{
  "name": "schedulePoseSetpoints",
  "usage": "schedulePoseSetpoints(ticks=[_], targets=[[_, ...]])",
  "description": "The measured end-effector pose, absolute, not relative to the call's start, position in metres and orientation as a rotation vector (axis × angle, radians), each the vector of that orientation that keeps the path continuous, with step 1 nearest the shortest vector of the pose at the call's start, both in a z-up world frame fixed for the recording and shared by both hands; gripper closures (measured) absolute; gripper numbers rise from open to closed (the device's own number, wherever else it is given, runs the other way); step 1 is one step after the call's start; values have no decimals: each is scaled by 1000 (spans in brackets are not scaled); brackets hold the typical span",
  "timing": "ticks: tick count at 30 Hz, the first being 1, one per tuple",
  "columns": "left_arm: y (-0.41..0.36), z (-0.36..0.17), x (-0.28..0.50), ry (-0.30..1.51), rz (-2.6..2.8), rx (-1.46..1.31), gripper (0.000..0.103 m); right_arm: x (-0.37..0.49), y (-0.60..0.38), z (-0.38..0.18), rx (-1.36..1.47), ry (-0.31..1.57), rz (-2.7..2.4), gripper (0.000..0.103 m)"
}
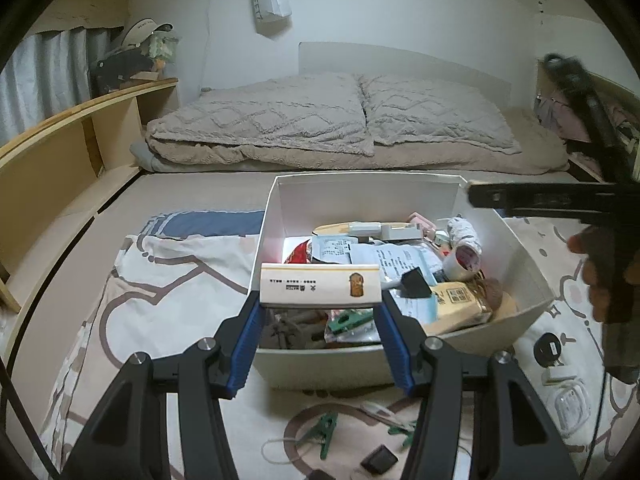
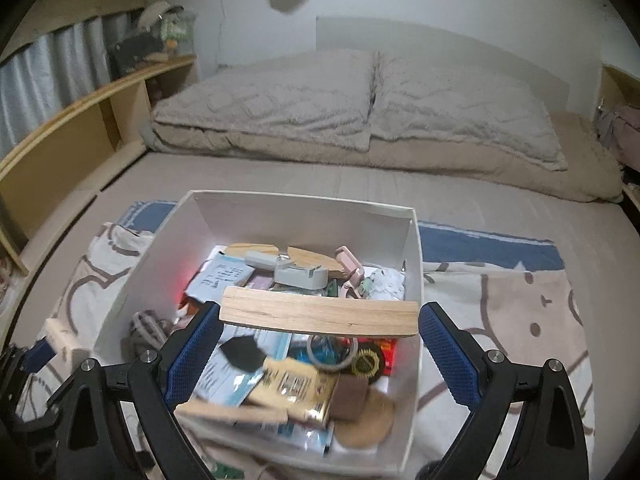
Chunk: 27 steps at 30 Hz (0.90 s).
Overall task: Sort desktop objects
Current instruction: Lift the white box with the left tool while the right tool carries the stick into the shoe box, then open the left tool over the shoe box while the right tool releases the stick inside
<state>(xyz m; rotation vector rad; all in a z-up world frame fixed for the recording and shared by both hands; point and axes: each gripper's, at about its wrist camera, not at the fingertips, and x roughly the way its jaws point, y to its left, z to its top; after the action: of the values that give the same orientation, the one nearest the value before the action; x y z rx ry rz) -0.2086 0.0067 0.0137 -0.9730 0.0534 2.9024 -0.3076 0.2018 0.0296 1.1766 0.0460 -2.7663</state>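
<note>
A white storage box [image 1: 520, 252] stands on the bed, full of mixed small items. My left gripper [image 1: 319, 292] is shut on a white and yellow carton [image 1: 320, 285] and holds it over the box's near left edge. My right gripper [image 2: 319, 318] spans a light wooden slat [image 2: 318, 316] above the same box [image 2: 416, 360]. Its left finger touches the slat's end; the right finger stands just off the other end. Whether it grips is unclear. The right gripper also shows in the left wrist view [image 1: 540, 200] at the box's far right corner.
Green clips [image 1: 326, 432], a small black square [image 1: 380, 458], a cord, a black round item [image 1: 548, 350] and white plastic pieces [image 1: 568, 400] lie on the patterned blanket [image 1: 160, 280] before the box. Pillows [image 1: 320, 116] lie behind. A wooden shelf [image 1: 60, 148] runs along the left.
</note>
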Motion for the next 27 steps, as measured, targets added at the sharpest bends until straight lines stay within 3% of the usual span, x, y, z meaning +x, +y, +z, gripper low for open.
schedulePoseSetpoints(ticks=[9,19,27], targets=[[5,28,-240,75,2927,-947,47,-352,201,-10,1371,59,-2712,5],[4,47,-283,11,2937,-985,47,-361,200,-7,1276,87,-2725,5],[12,42,-314,31,2943,-1051,47,-325,212,8,1166,-19,-2669,5]])
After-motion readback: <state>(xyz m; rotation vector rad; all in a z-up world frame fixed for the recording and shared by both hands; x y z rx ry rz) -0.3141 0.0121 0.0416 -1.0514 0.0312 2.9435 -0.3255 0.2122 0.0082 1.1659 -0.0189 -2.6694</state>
